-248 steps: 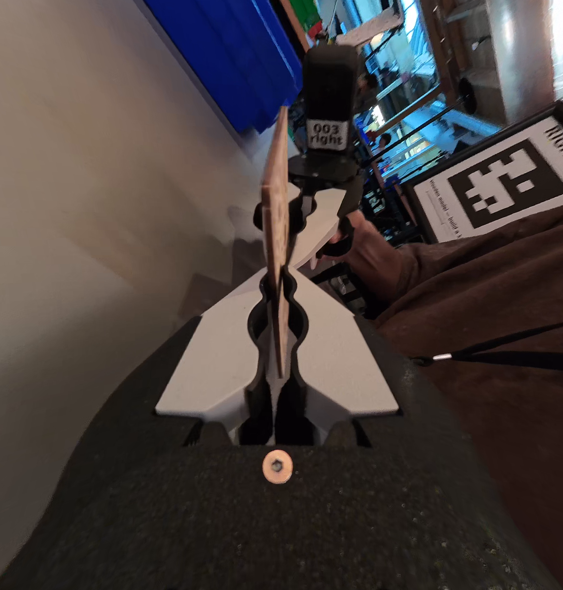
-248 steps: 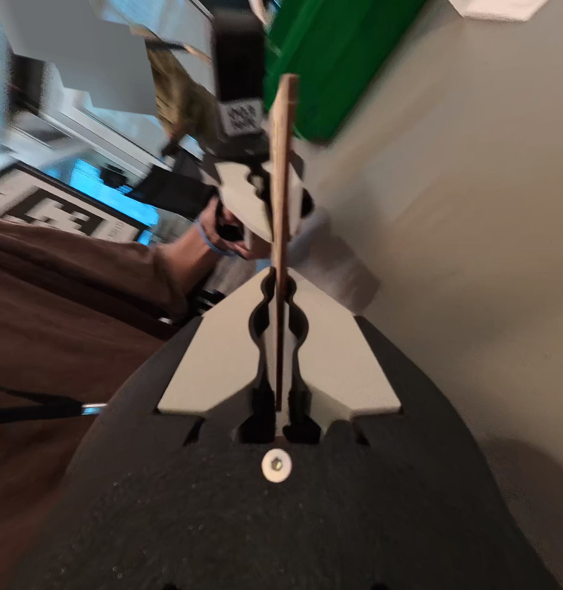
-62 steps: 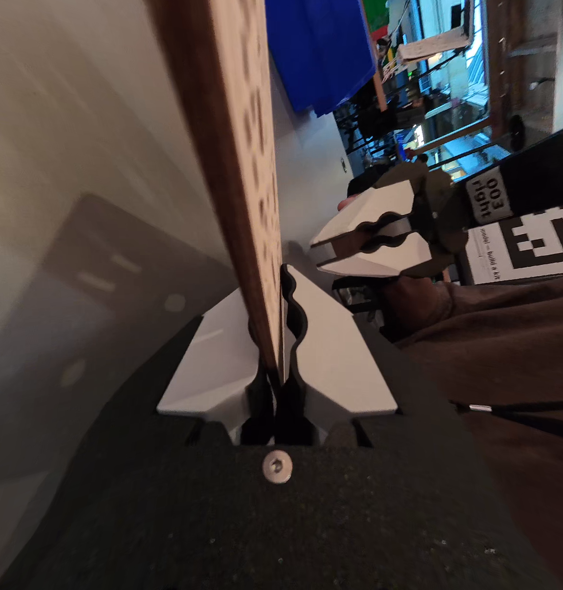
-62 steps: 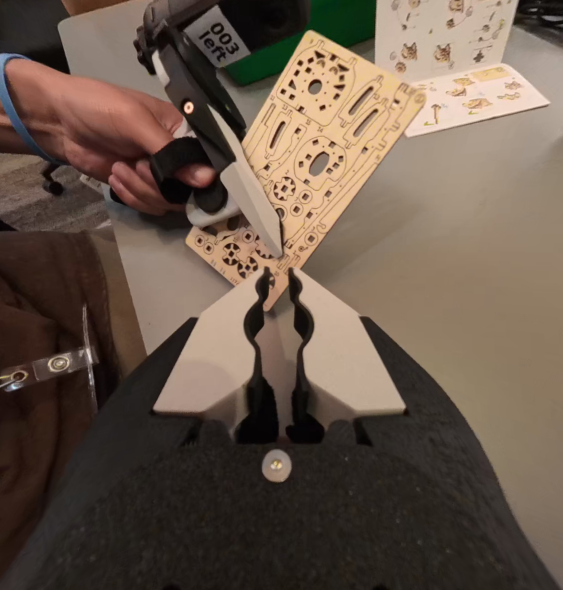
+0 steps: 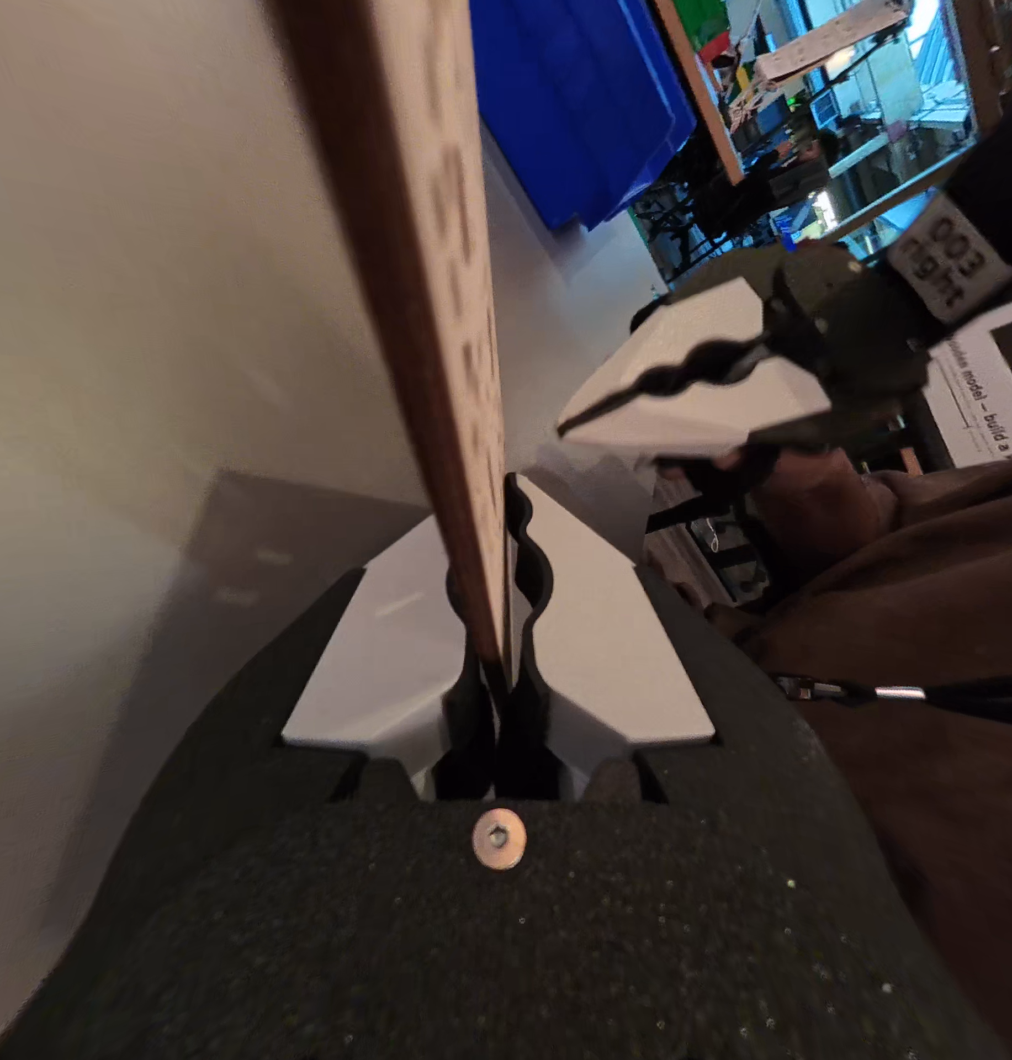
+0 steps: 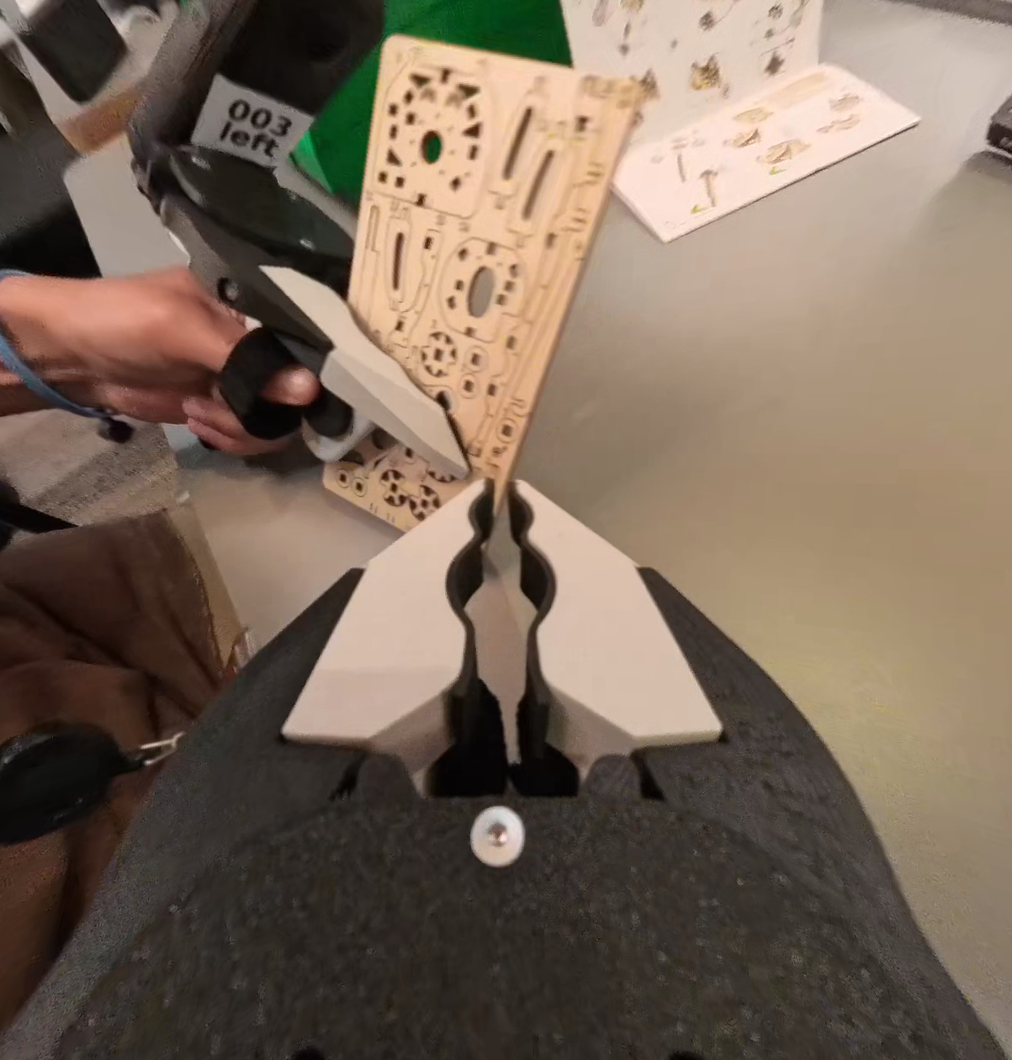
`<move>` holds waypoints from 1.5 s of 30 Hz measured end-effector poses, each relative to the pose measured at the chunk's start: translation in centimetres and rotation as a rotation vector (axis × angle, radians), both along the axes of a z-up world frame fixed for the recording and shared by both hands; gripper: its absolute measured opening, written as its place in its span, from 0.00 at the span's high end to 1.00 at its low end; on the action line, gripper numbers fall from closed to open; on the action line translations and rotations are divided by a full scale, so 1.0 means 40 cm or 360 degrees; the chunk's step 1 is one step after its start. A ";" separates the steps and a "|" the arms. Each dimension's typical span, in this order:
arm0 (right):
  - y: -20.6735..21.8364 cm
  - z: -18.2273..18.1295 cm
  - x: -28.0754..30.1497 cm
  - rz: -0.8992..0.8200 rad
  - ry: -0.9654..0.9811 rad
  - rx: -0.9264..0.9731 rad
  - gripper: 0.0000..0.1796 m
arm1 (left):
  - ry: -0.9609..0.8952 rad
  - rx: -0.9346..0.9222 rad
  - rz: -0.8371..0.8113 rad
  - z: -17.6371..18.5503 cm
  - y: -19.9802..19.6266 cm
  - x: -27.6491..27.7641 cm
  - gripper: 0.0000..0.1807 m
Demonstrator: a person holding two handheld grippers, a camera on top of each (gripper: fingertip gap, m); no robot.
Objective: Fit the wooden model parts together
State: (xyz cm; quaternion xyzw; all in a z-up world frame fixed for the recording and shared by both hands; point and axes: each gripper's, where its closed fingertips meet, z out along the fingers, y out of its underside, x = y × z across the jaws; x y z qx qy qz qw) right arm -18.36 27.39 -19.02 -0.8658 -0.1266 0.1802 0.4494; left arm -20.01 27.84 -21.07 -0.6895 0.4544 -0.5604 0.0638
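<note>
- Left gripper (image 5: pixel 506 579) is clamped on the wooden sheet (image 6: pixel 480 246), holding it upright and tilted over the tabletop (image 6: pixel 807 430).
- The person's hand (image 6: pixel 148 355) grips the handle from the tabletop's near-left edge, a finger through the black trigger loop.
- Right gripper (image 6: pixel 497 505) points at the sheet's lower corner, jaws a narrow slot apart; whether they pinch that corner, I cannot tell.
- A second wooden sheet (image 6: pixel 377 493) lies flat beneath.
- Instruction leaflet (image 6: pixel 779 137) sits toward the far-right corner.
</note>
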 end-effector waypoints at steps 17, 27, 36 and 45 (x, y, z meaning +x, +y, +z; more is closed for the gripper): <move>-0.033 0.042 -0.049 0.0365 0.0892 -0.0028 0.97 | -0.0258 -0.0169 -0.0296 0.079 -0.066 -0.016 0.99; -0.061 0.095 -0.064 0.0482 0.1215 -0.0101 0.98 | -0.0363 -0.0462 -0.0322 0.138 -0.085 -0.019 0.99; -0.078 0.066 -0.090 0.0527 0.1091 -0.0213 0.95 | -0.0423 -0.0416 -0.0202 0.156 -0.052 -0.018 0.99; -0.106 0.103 -0.096 0.0627 0.0917 0.0030 0.97 | -0.0536 -0.0799 -0.0110 0.198 -0.033 -0.016 0.98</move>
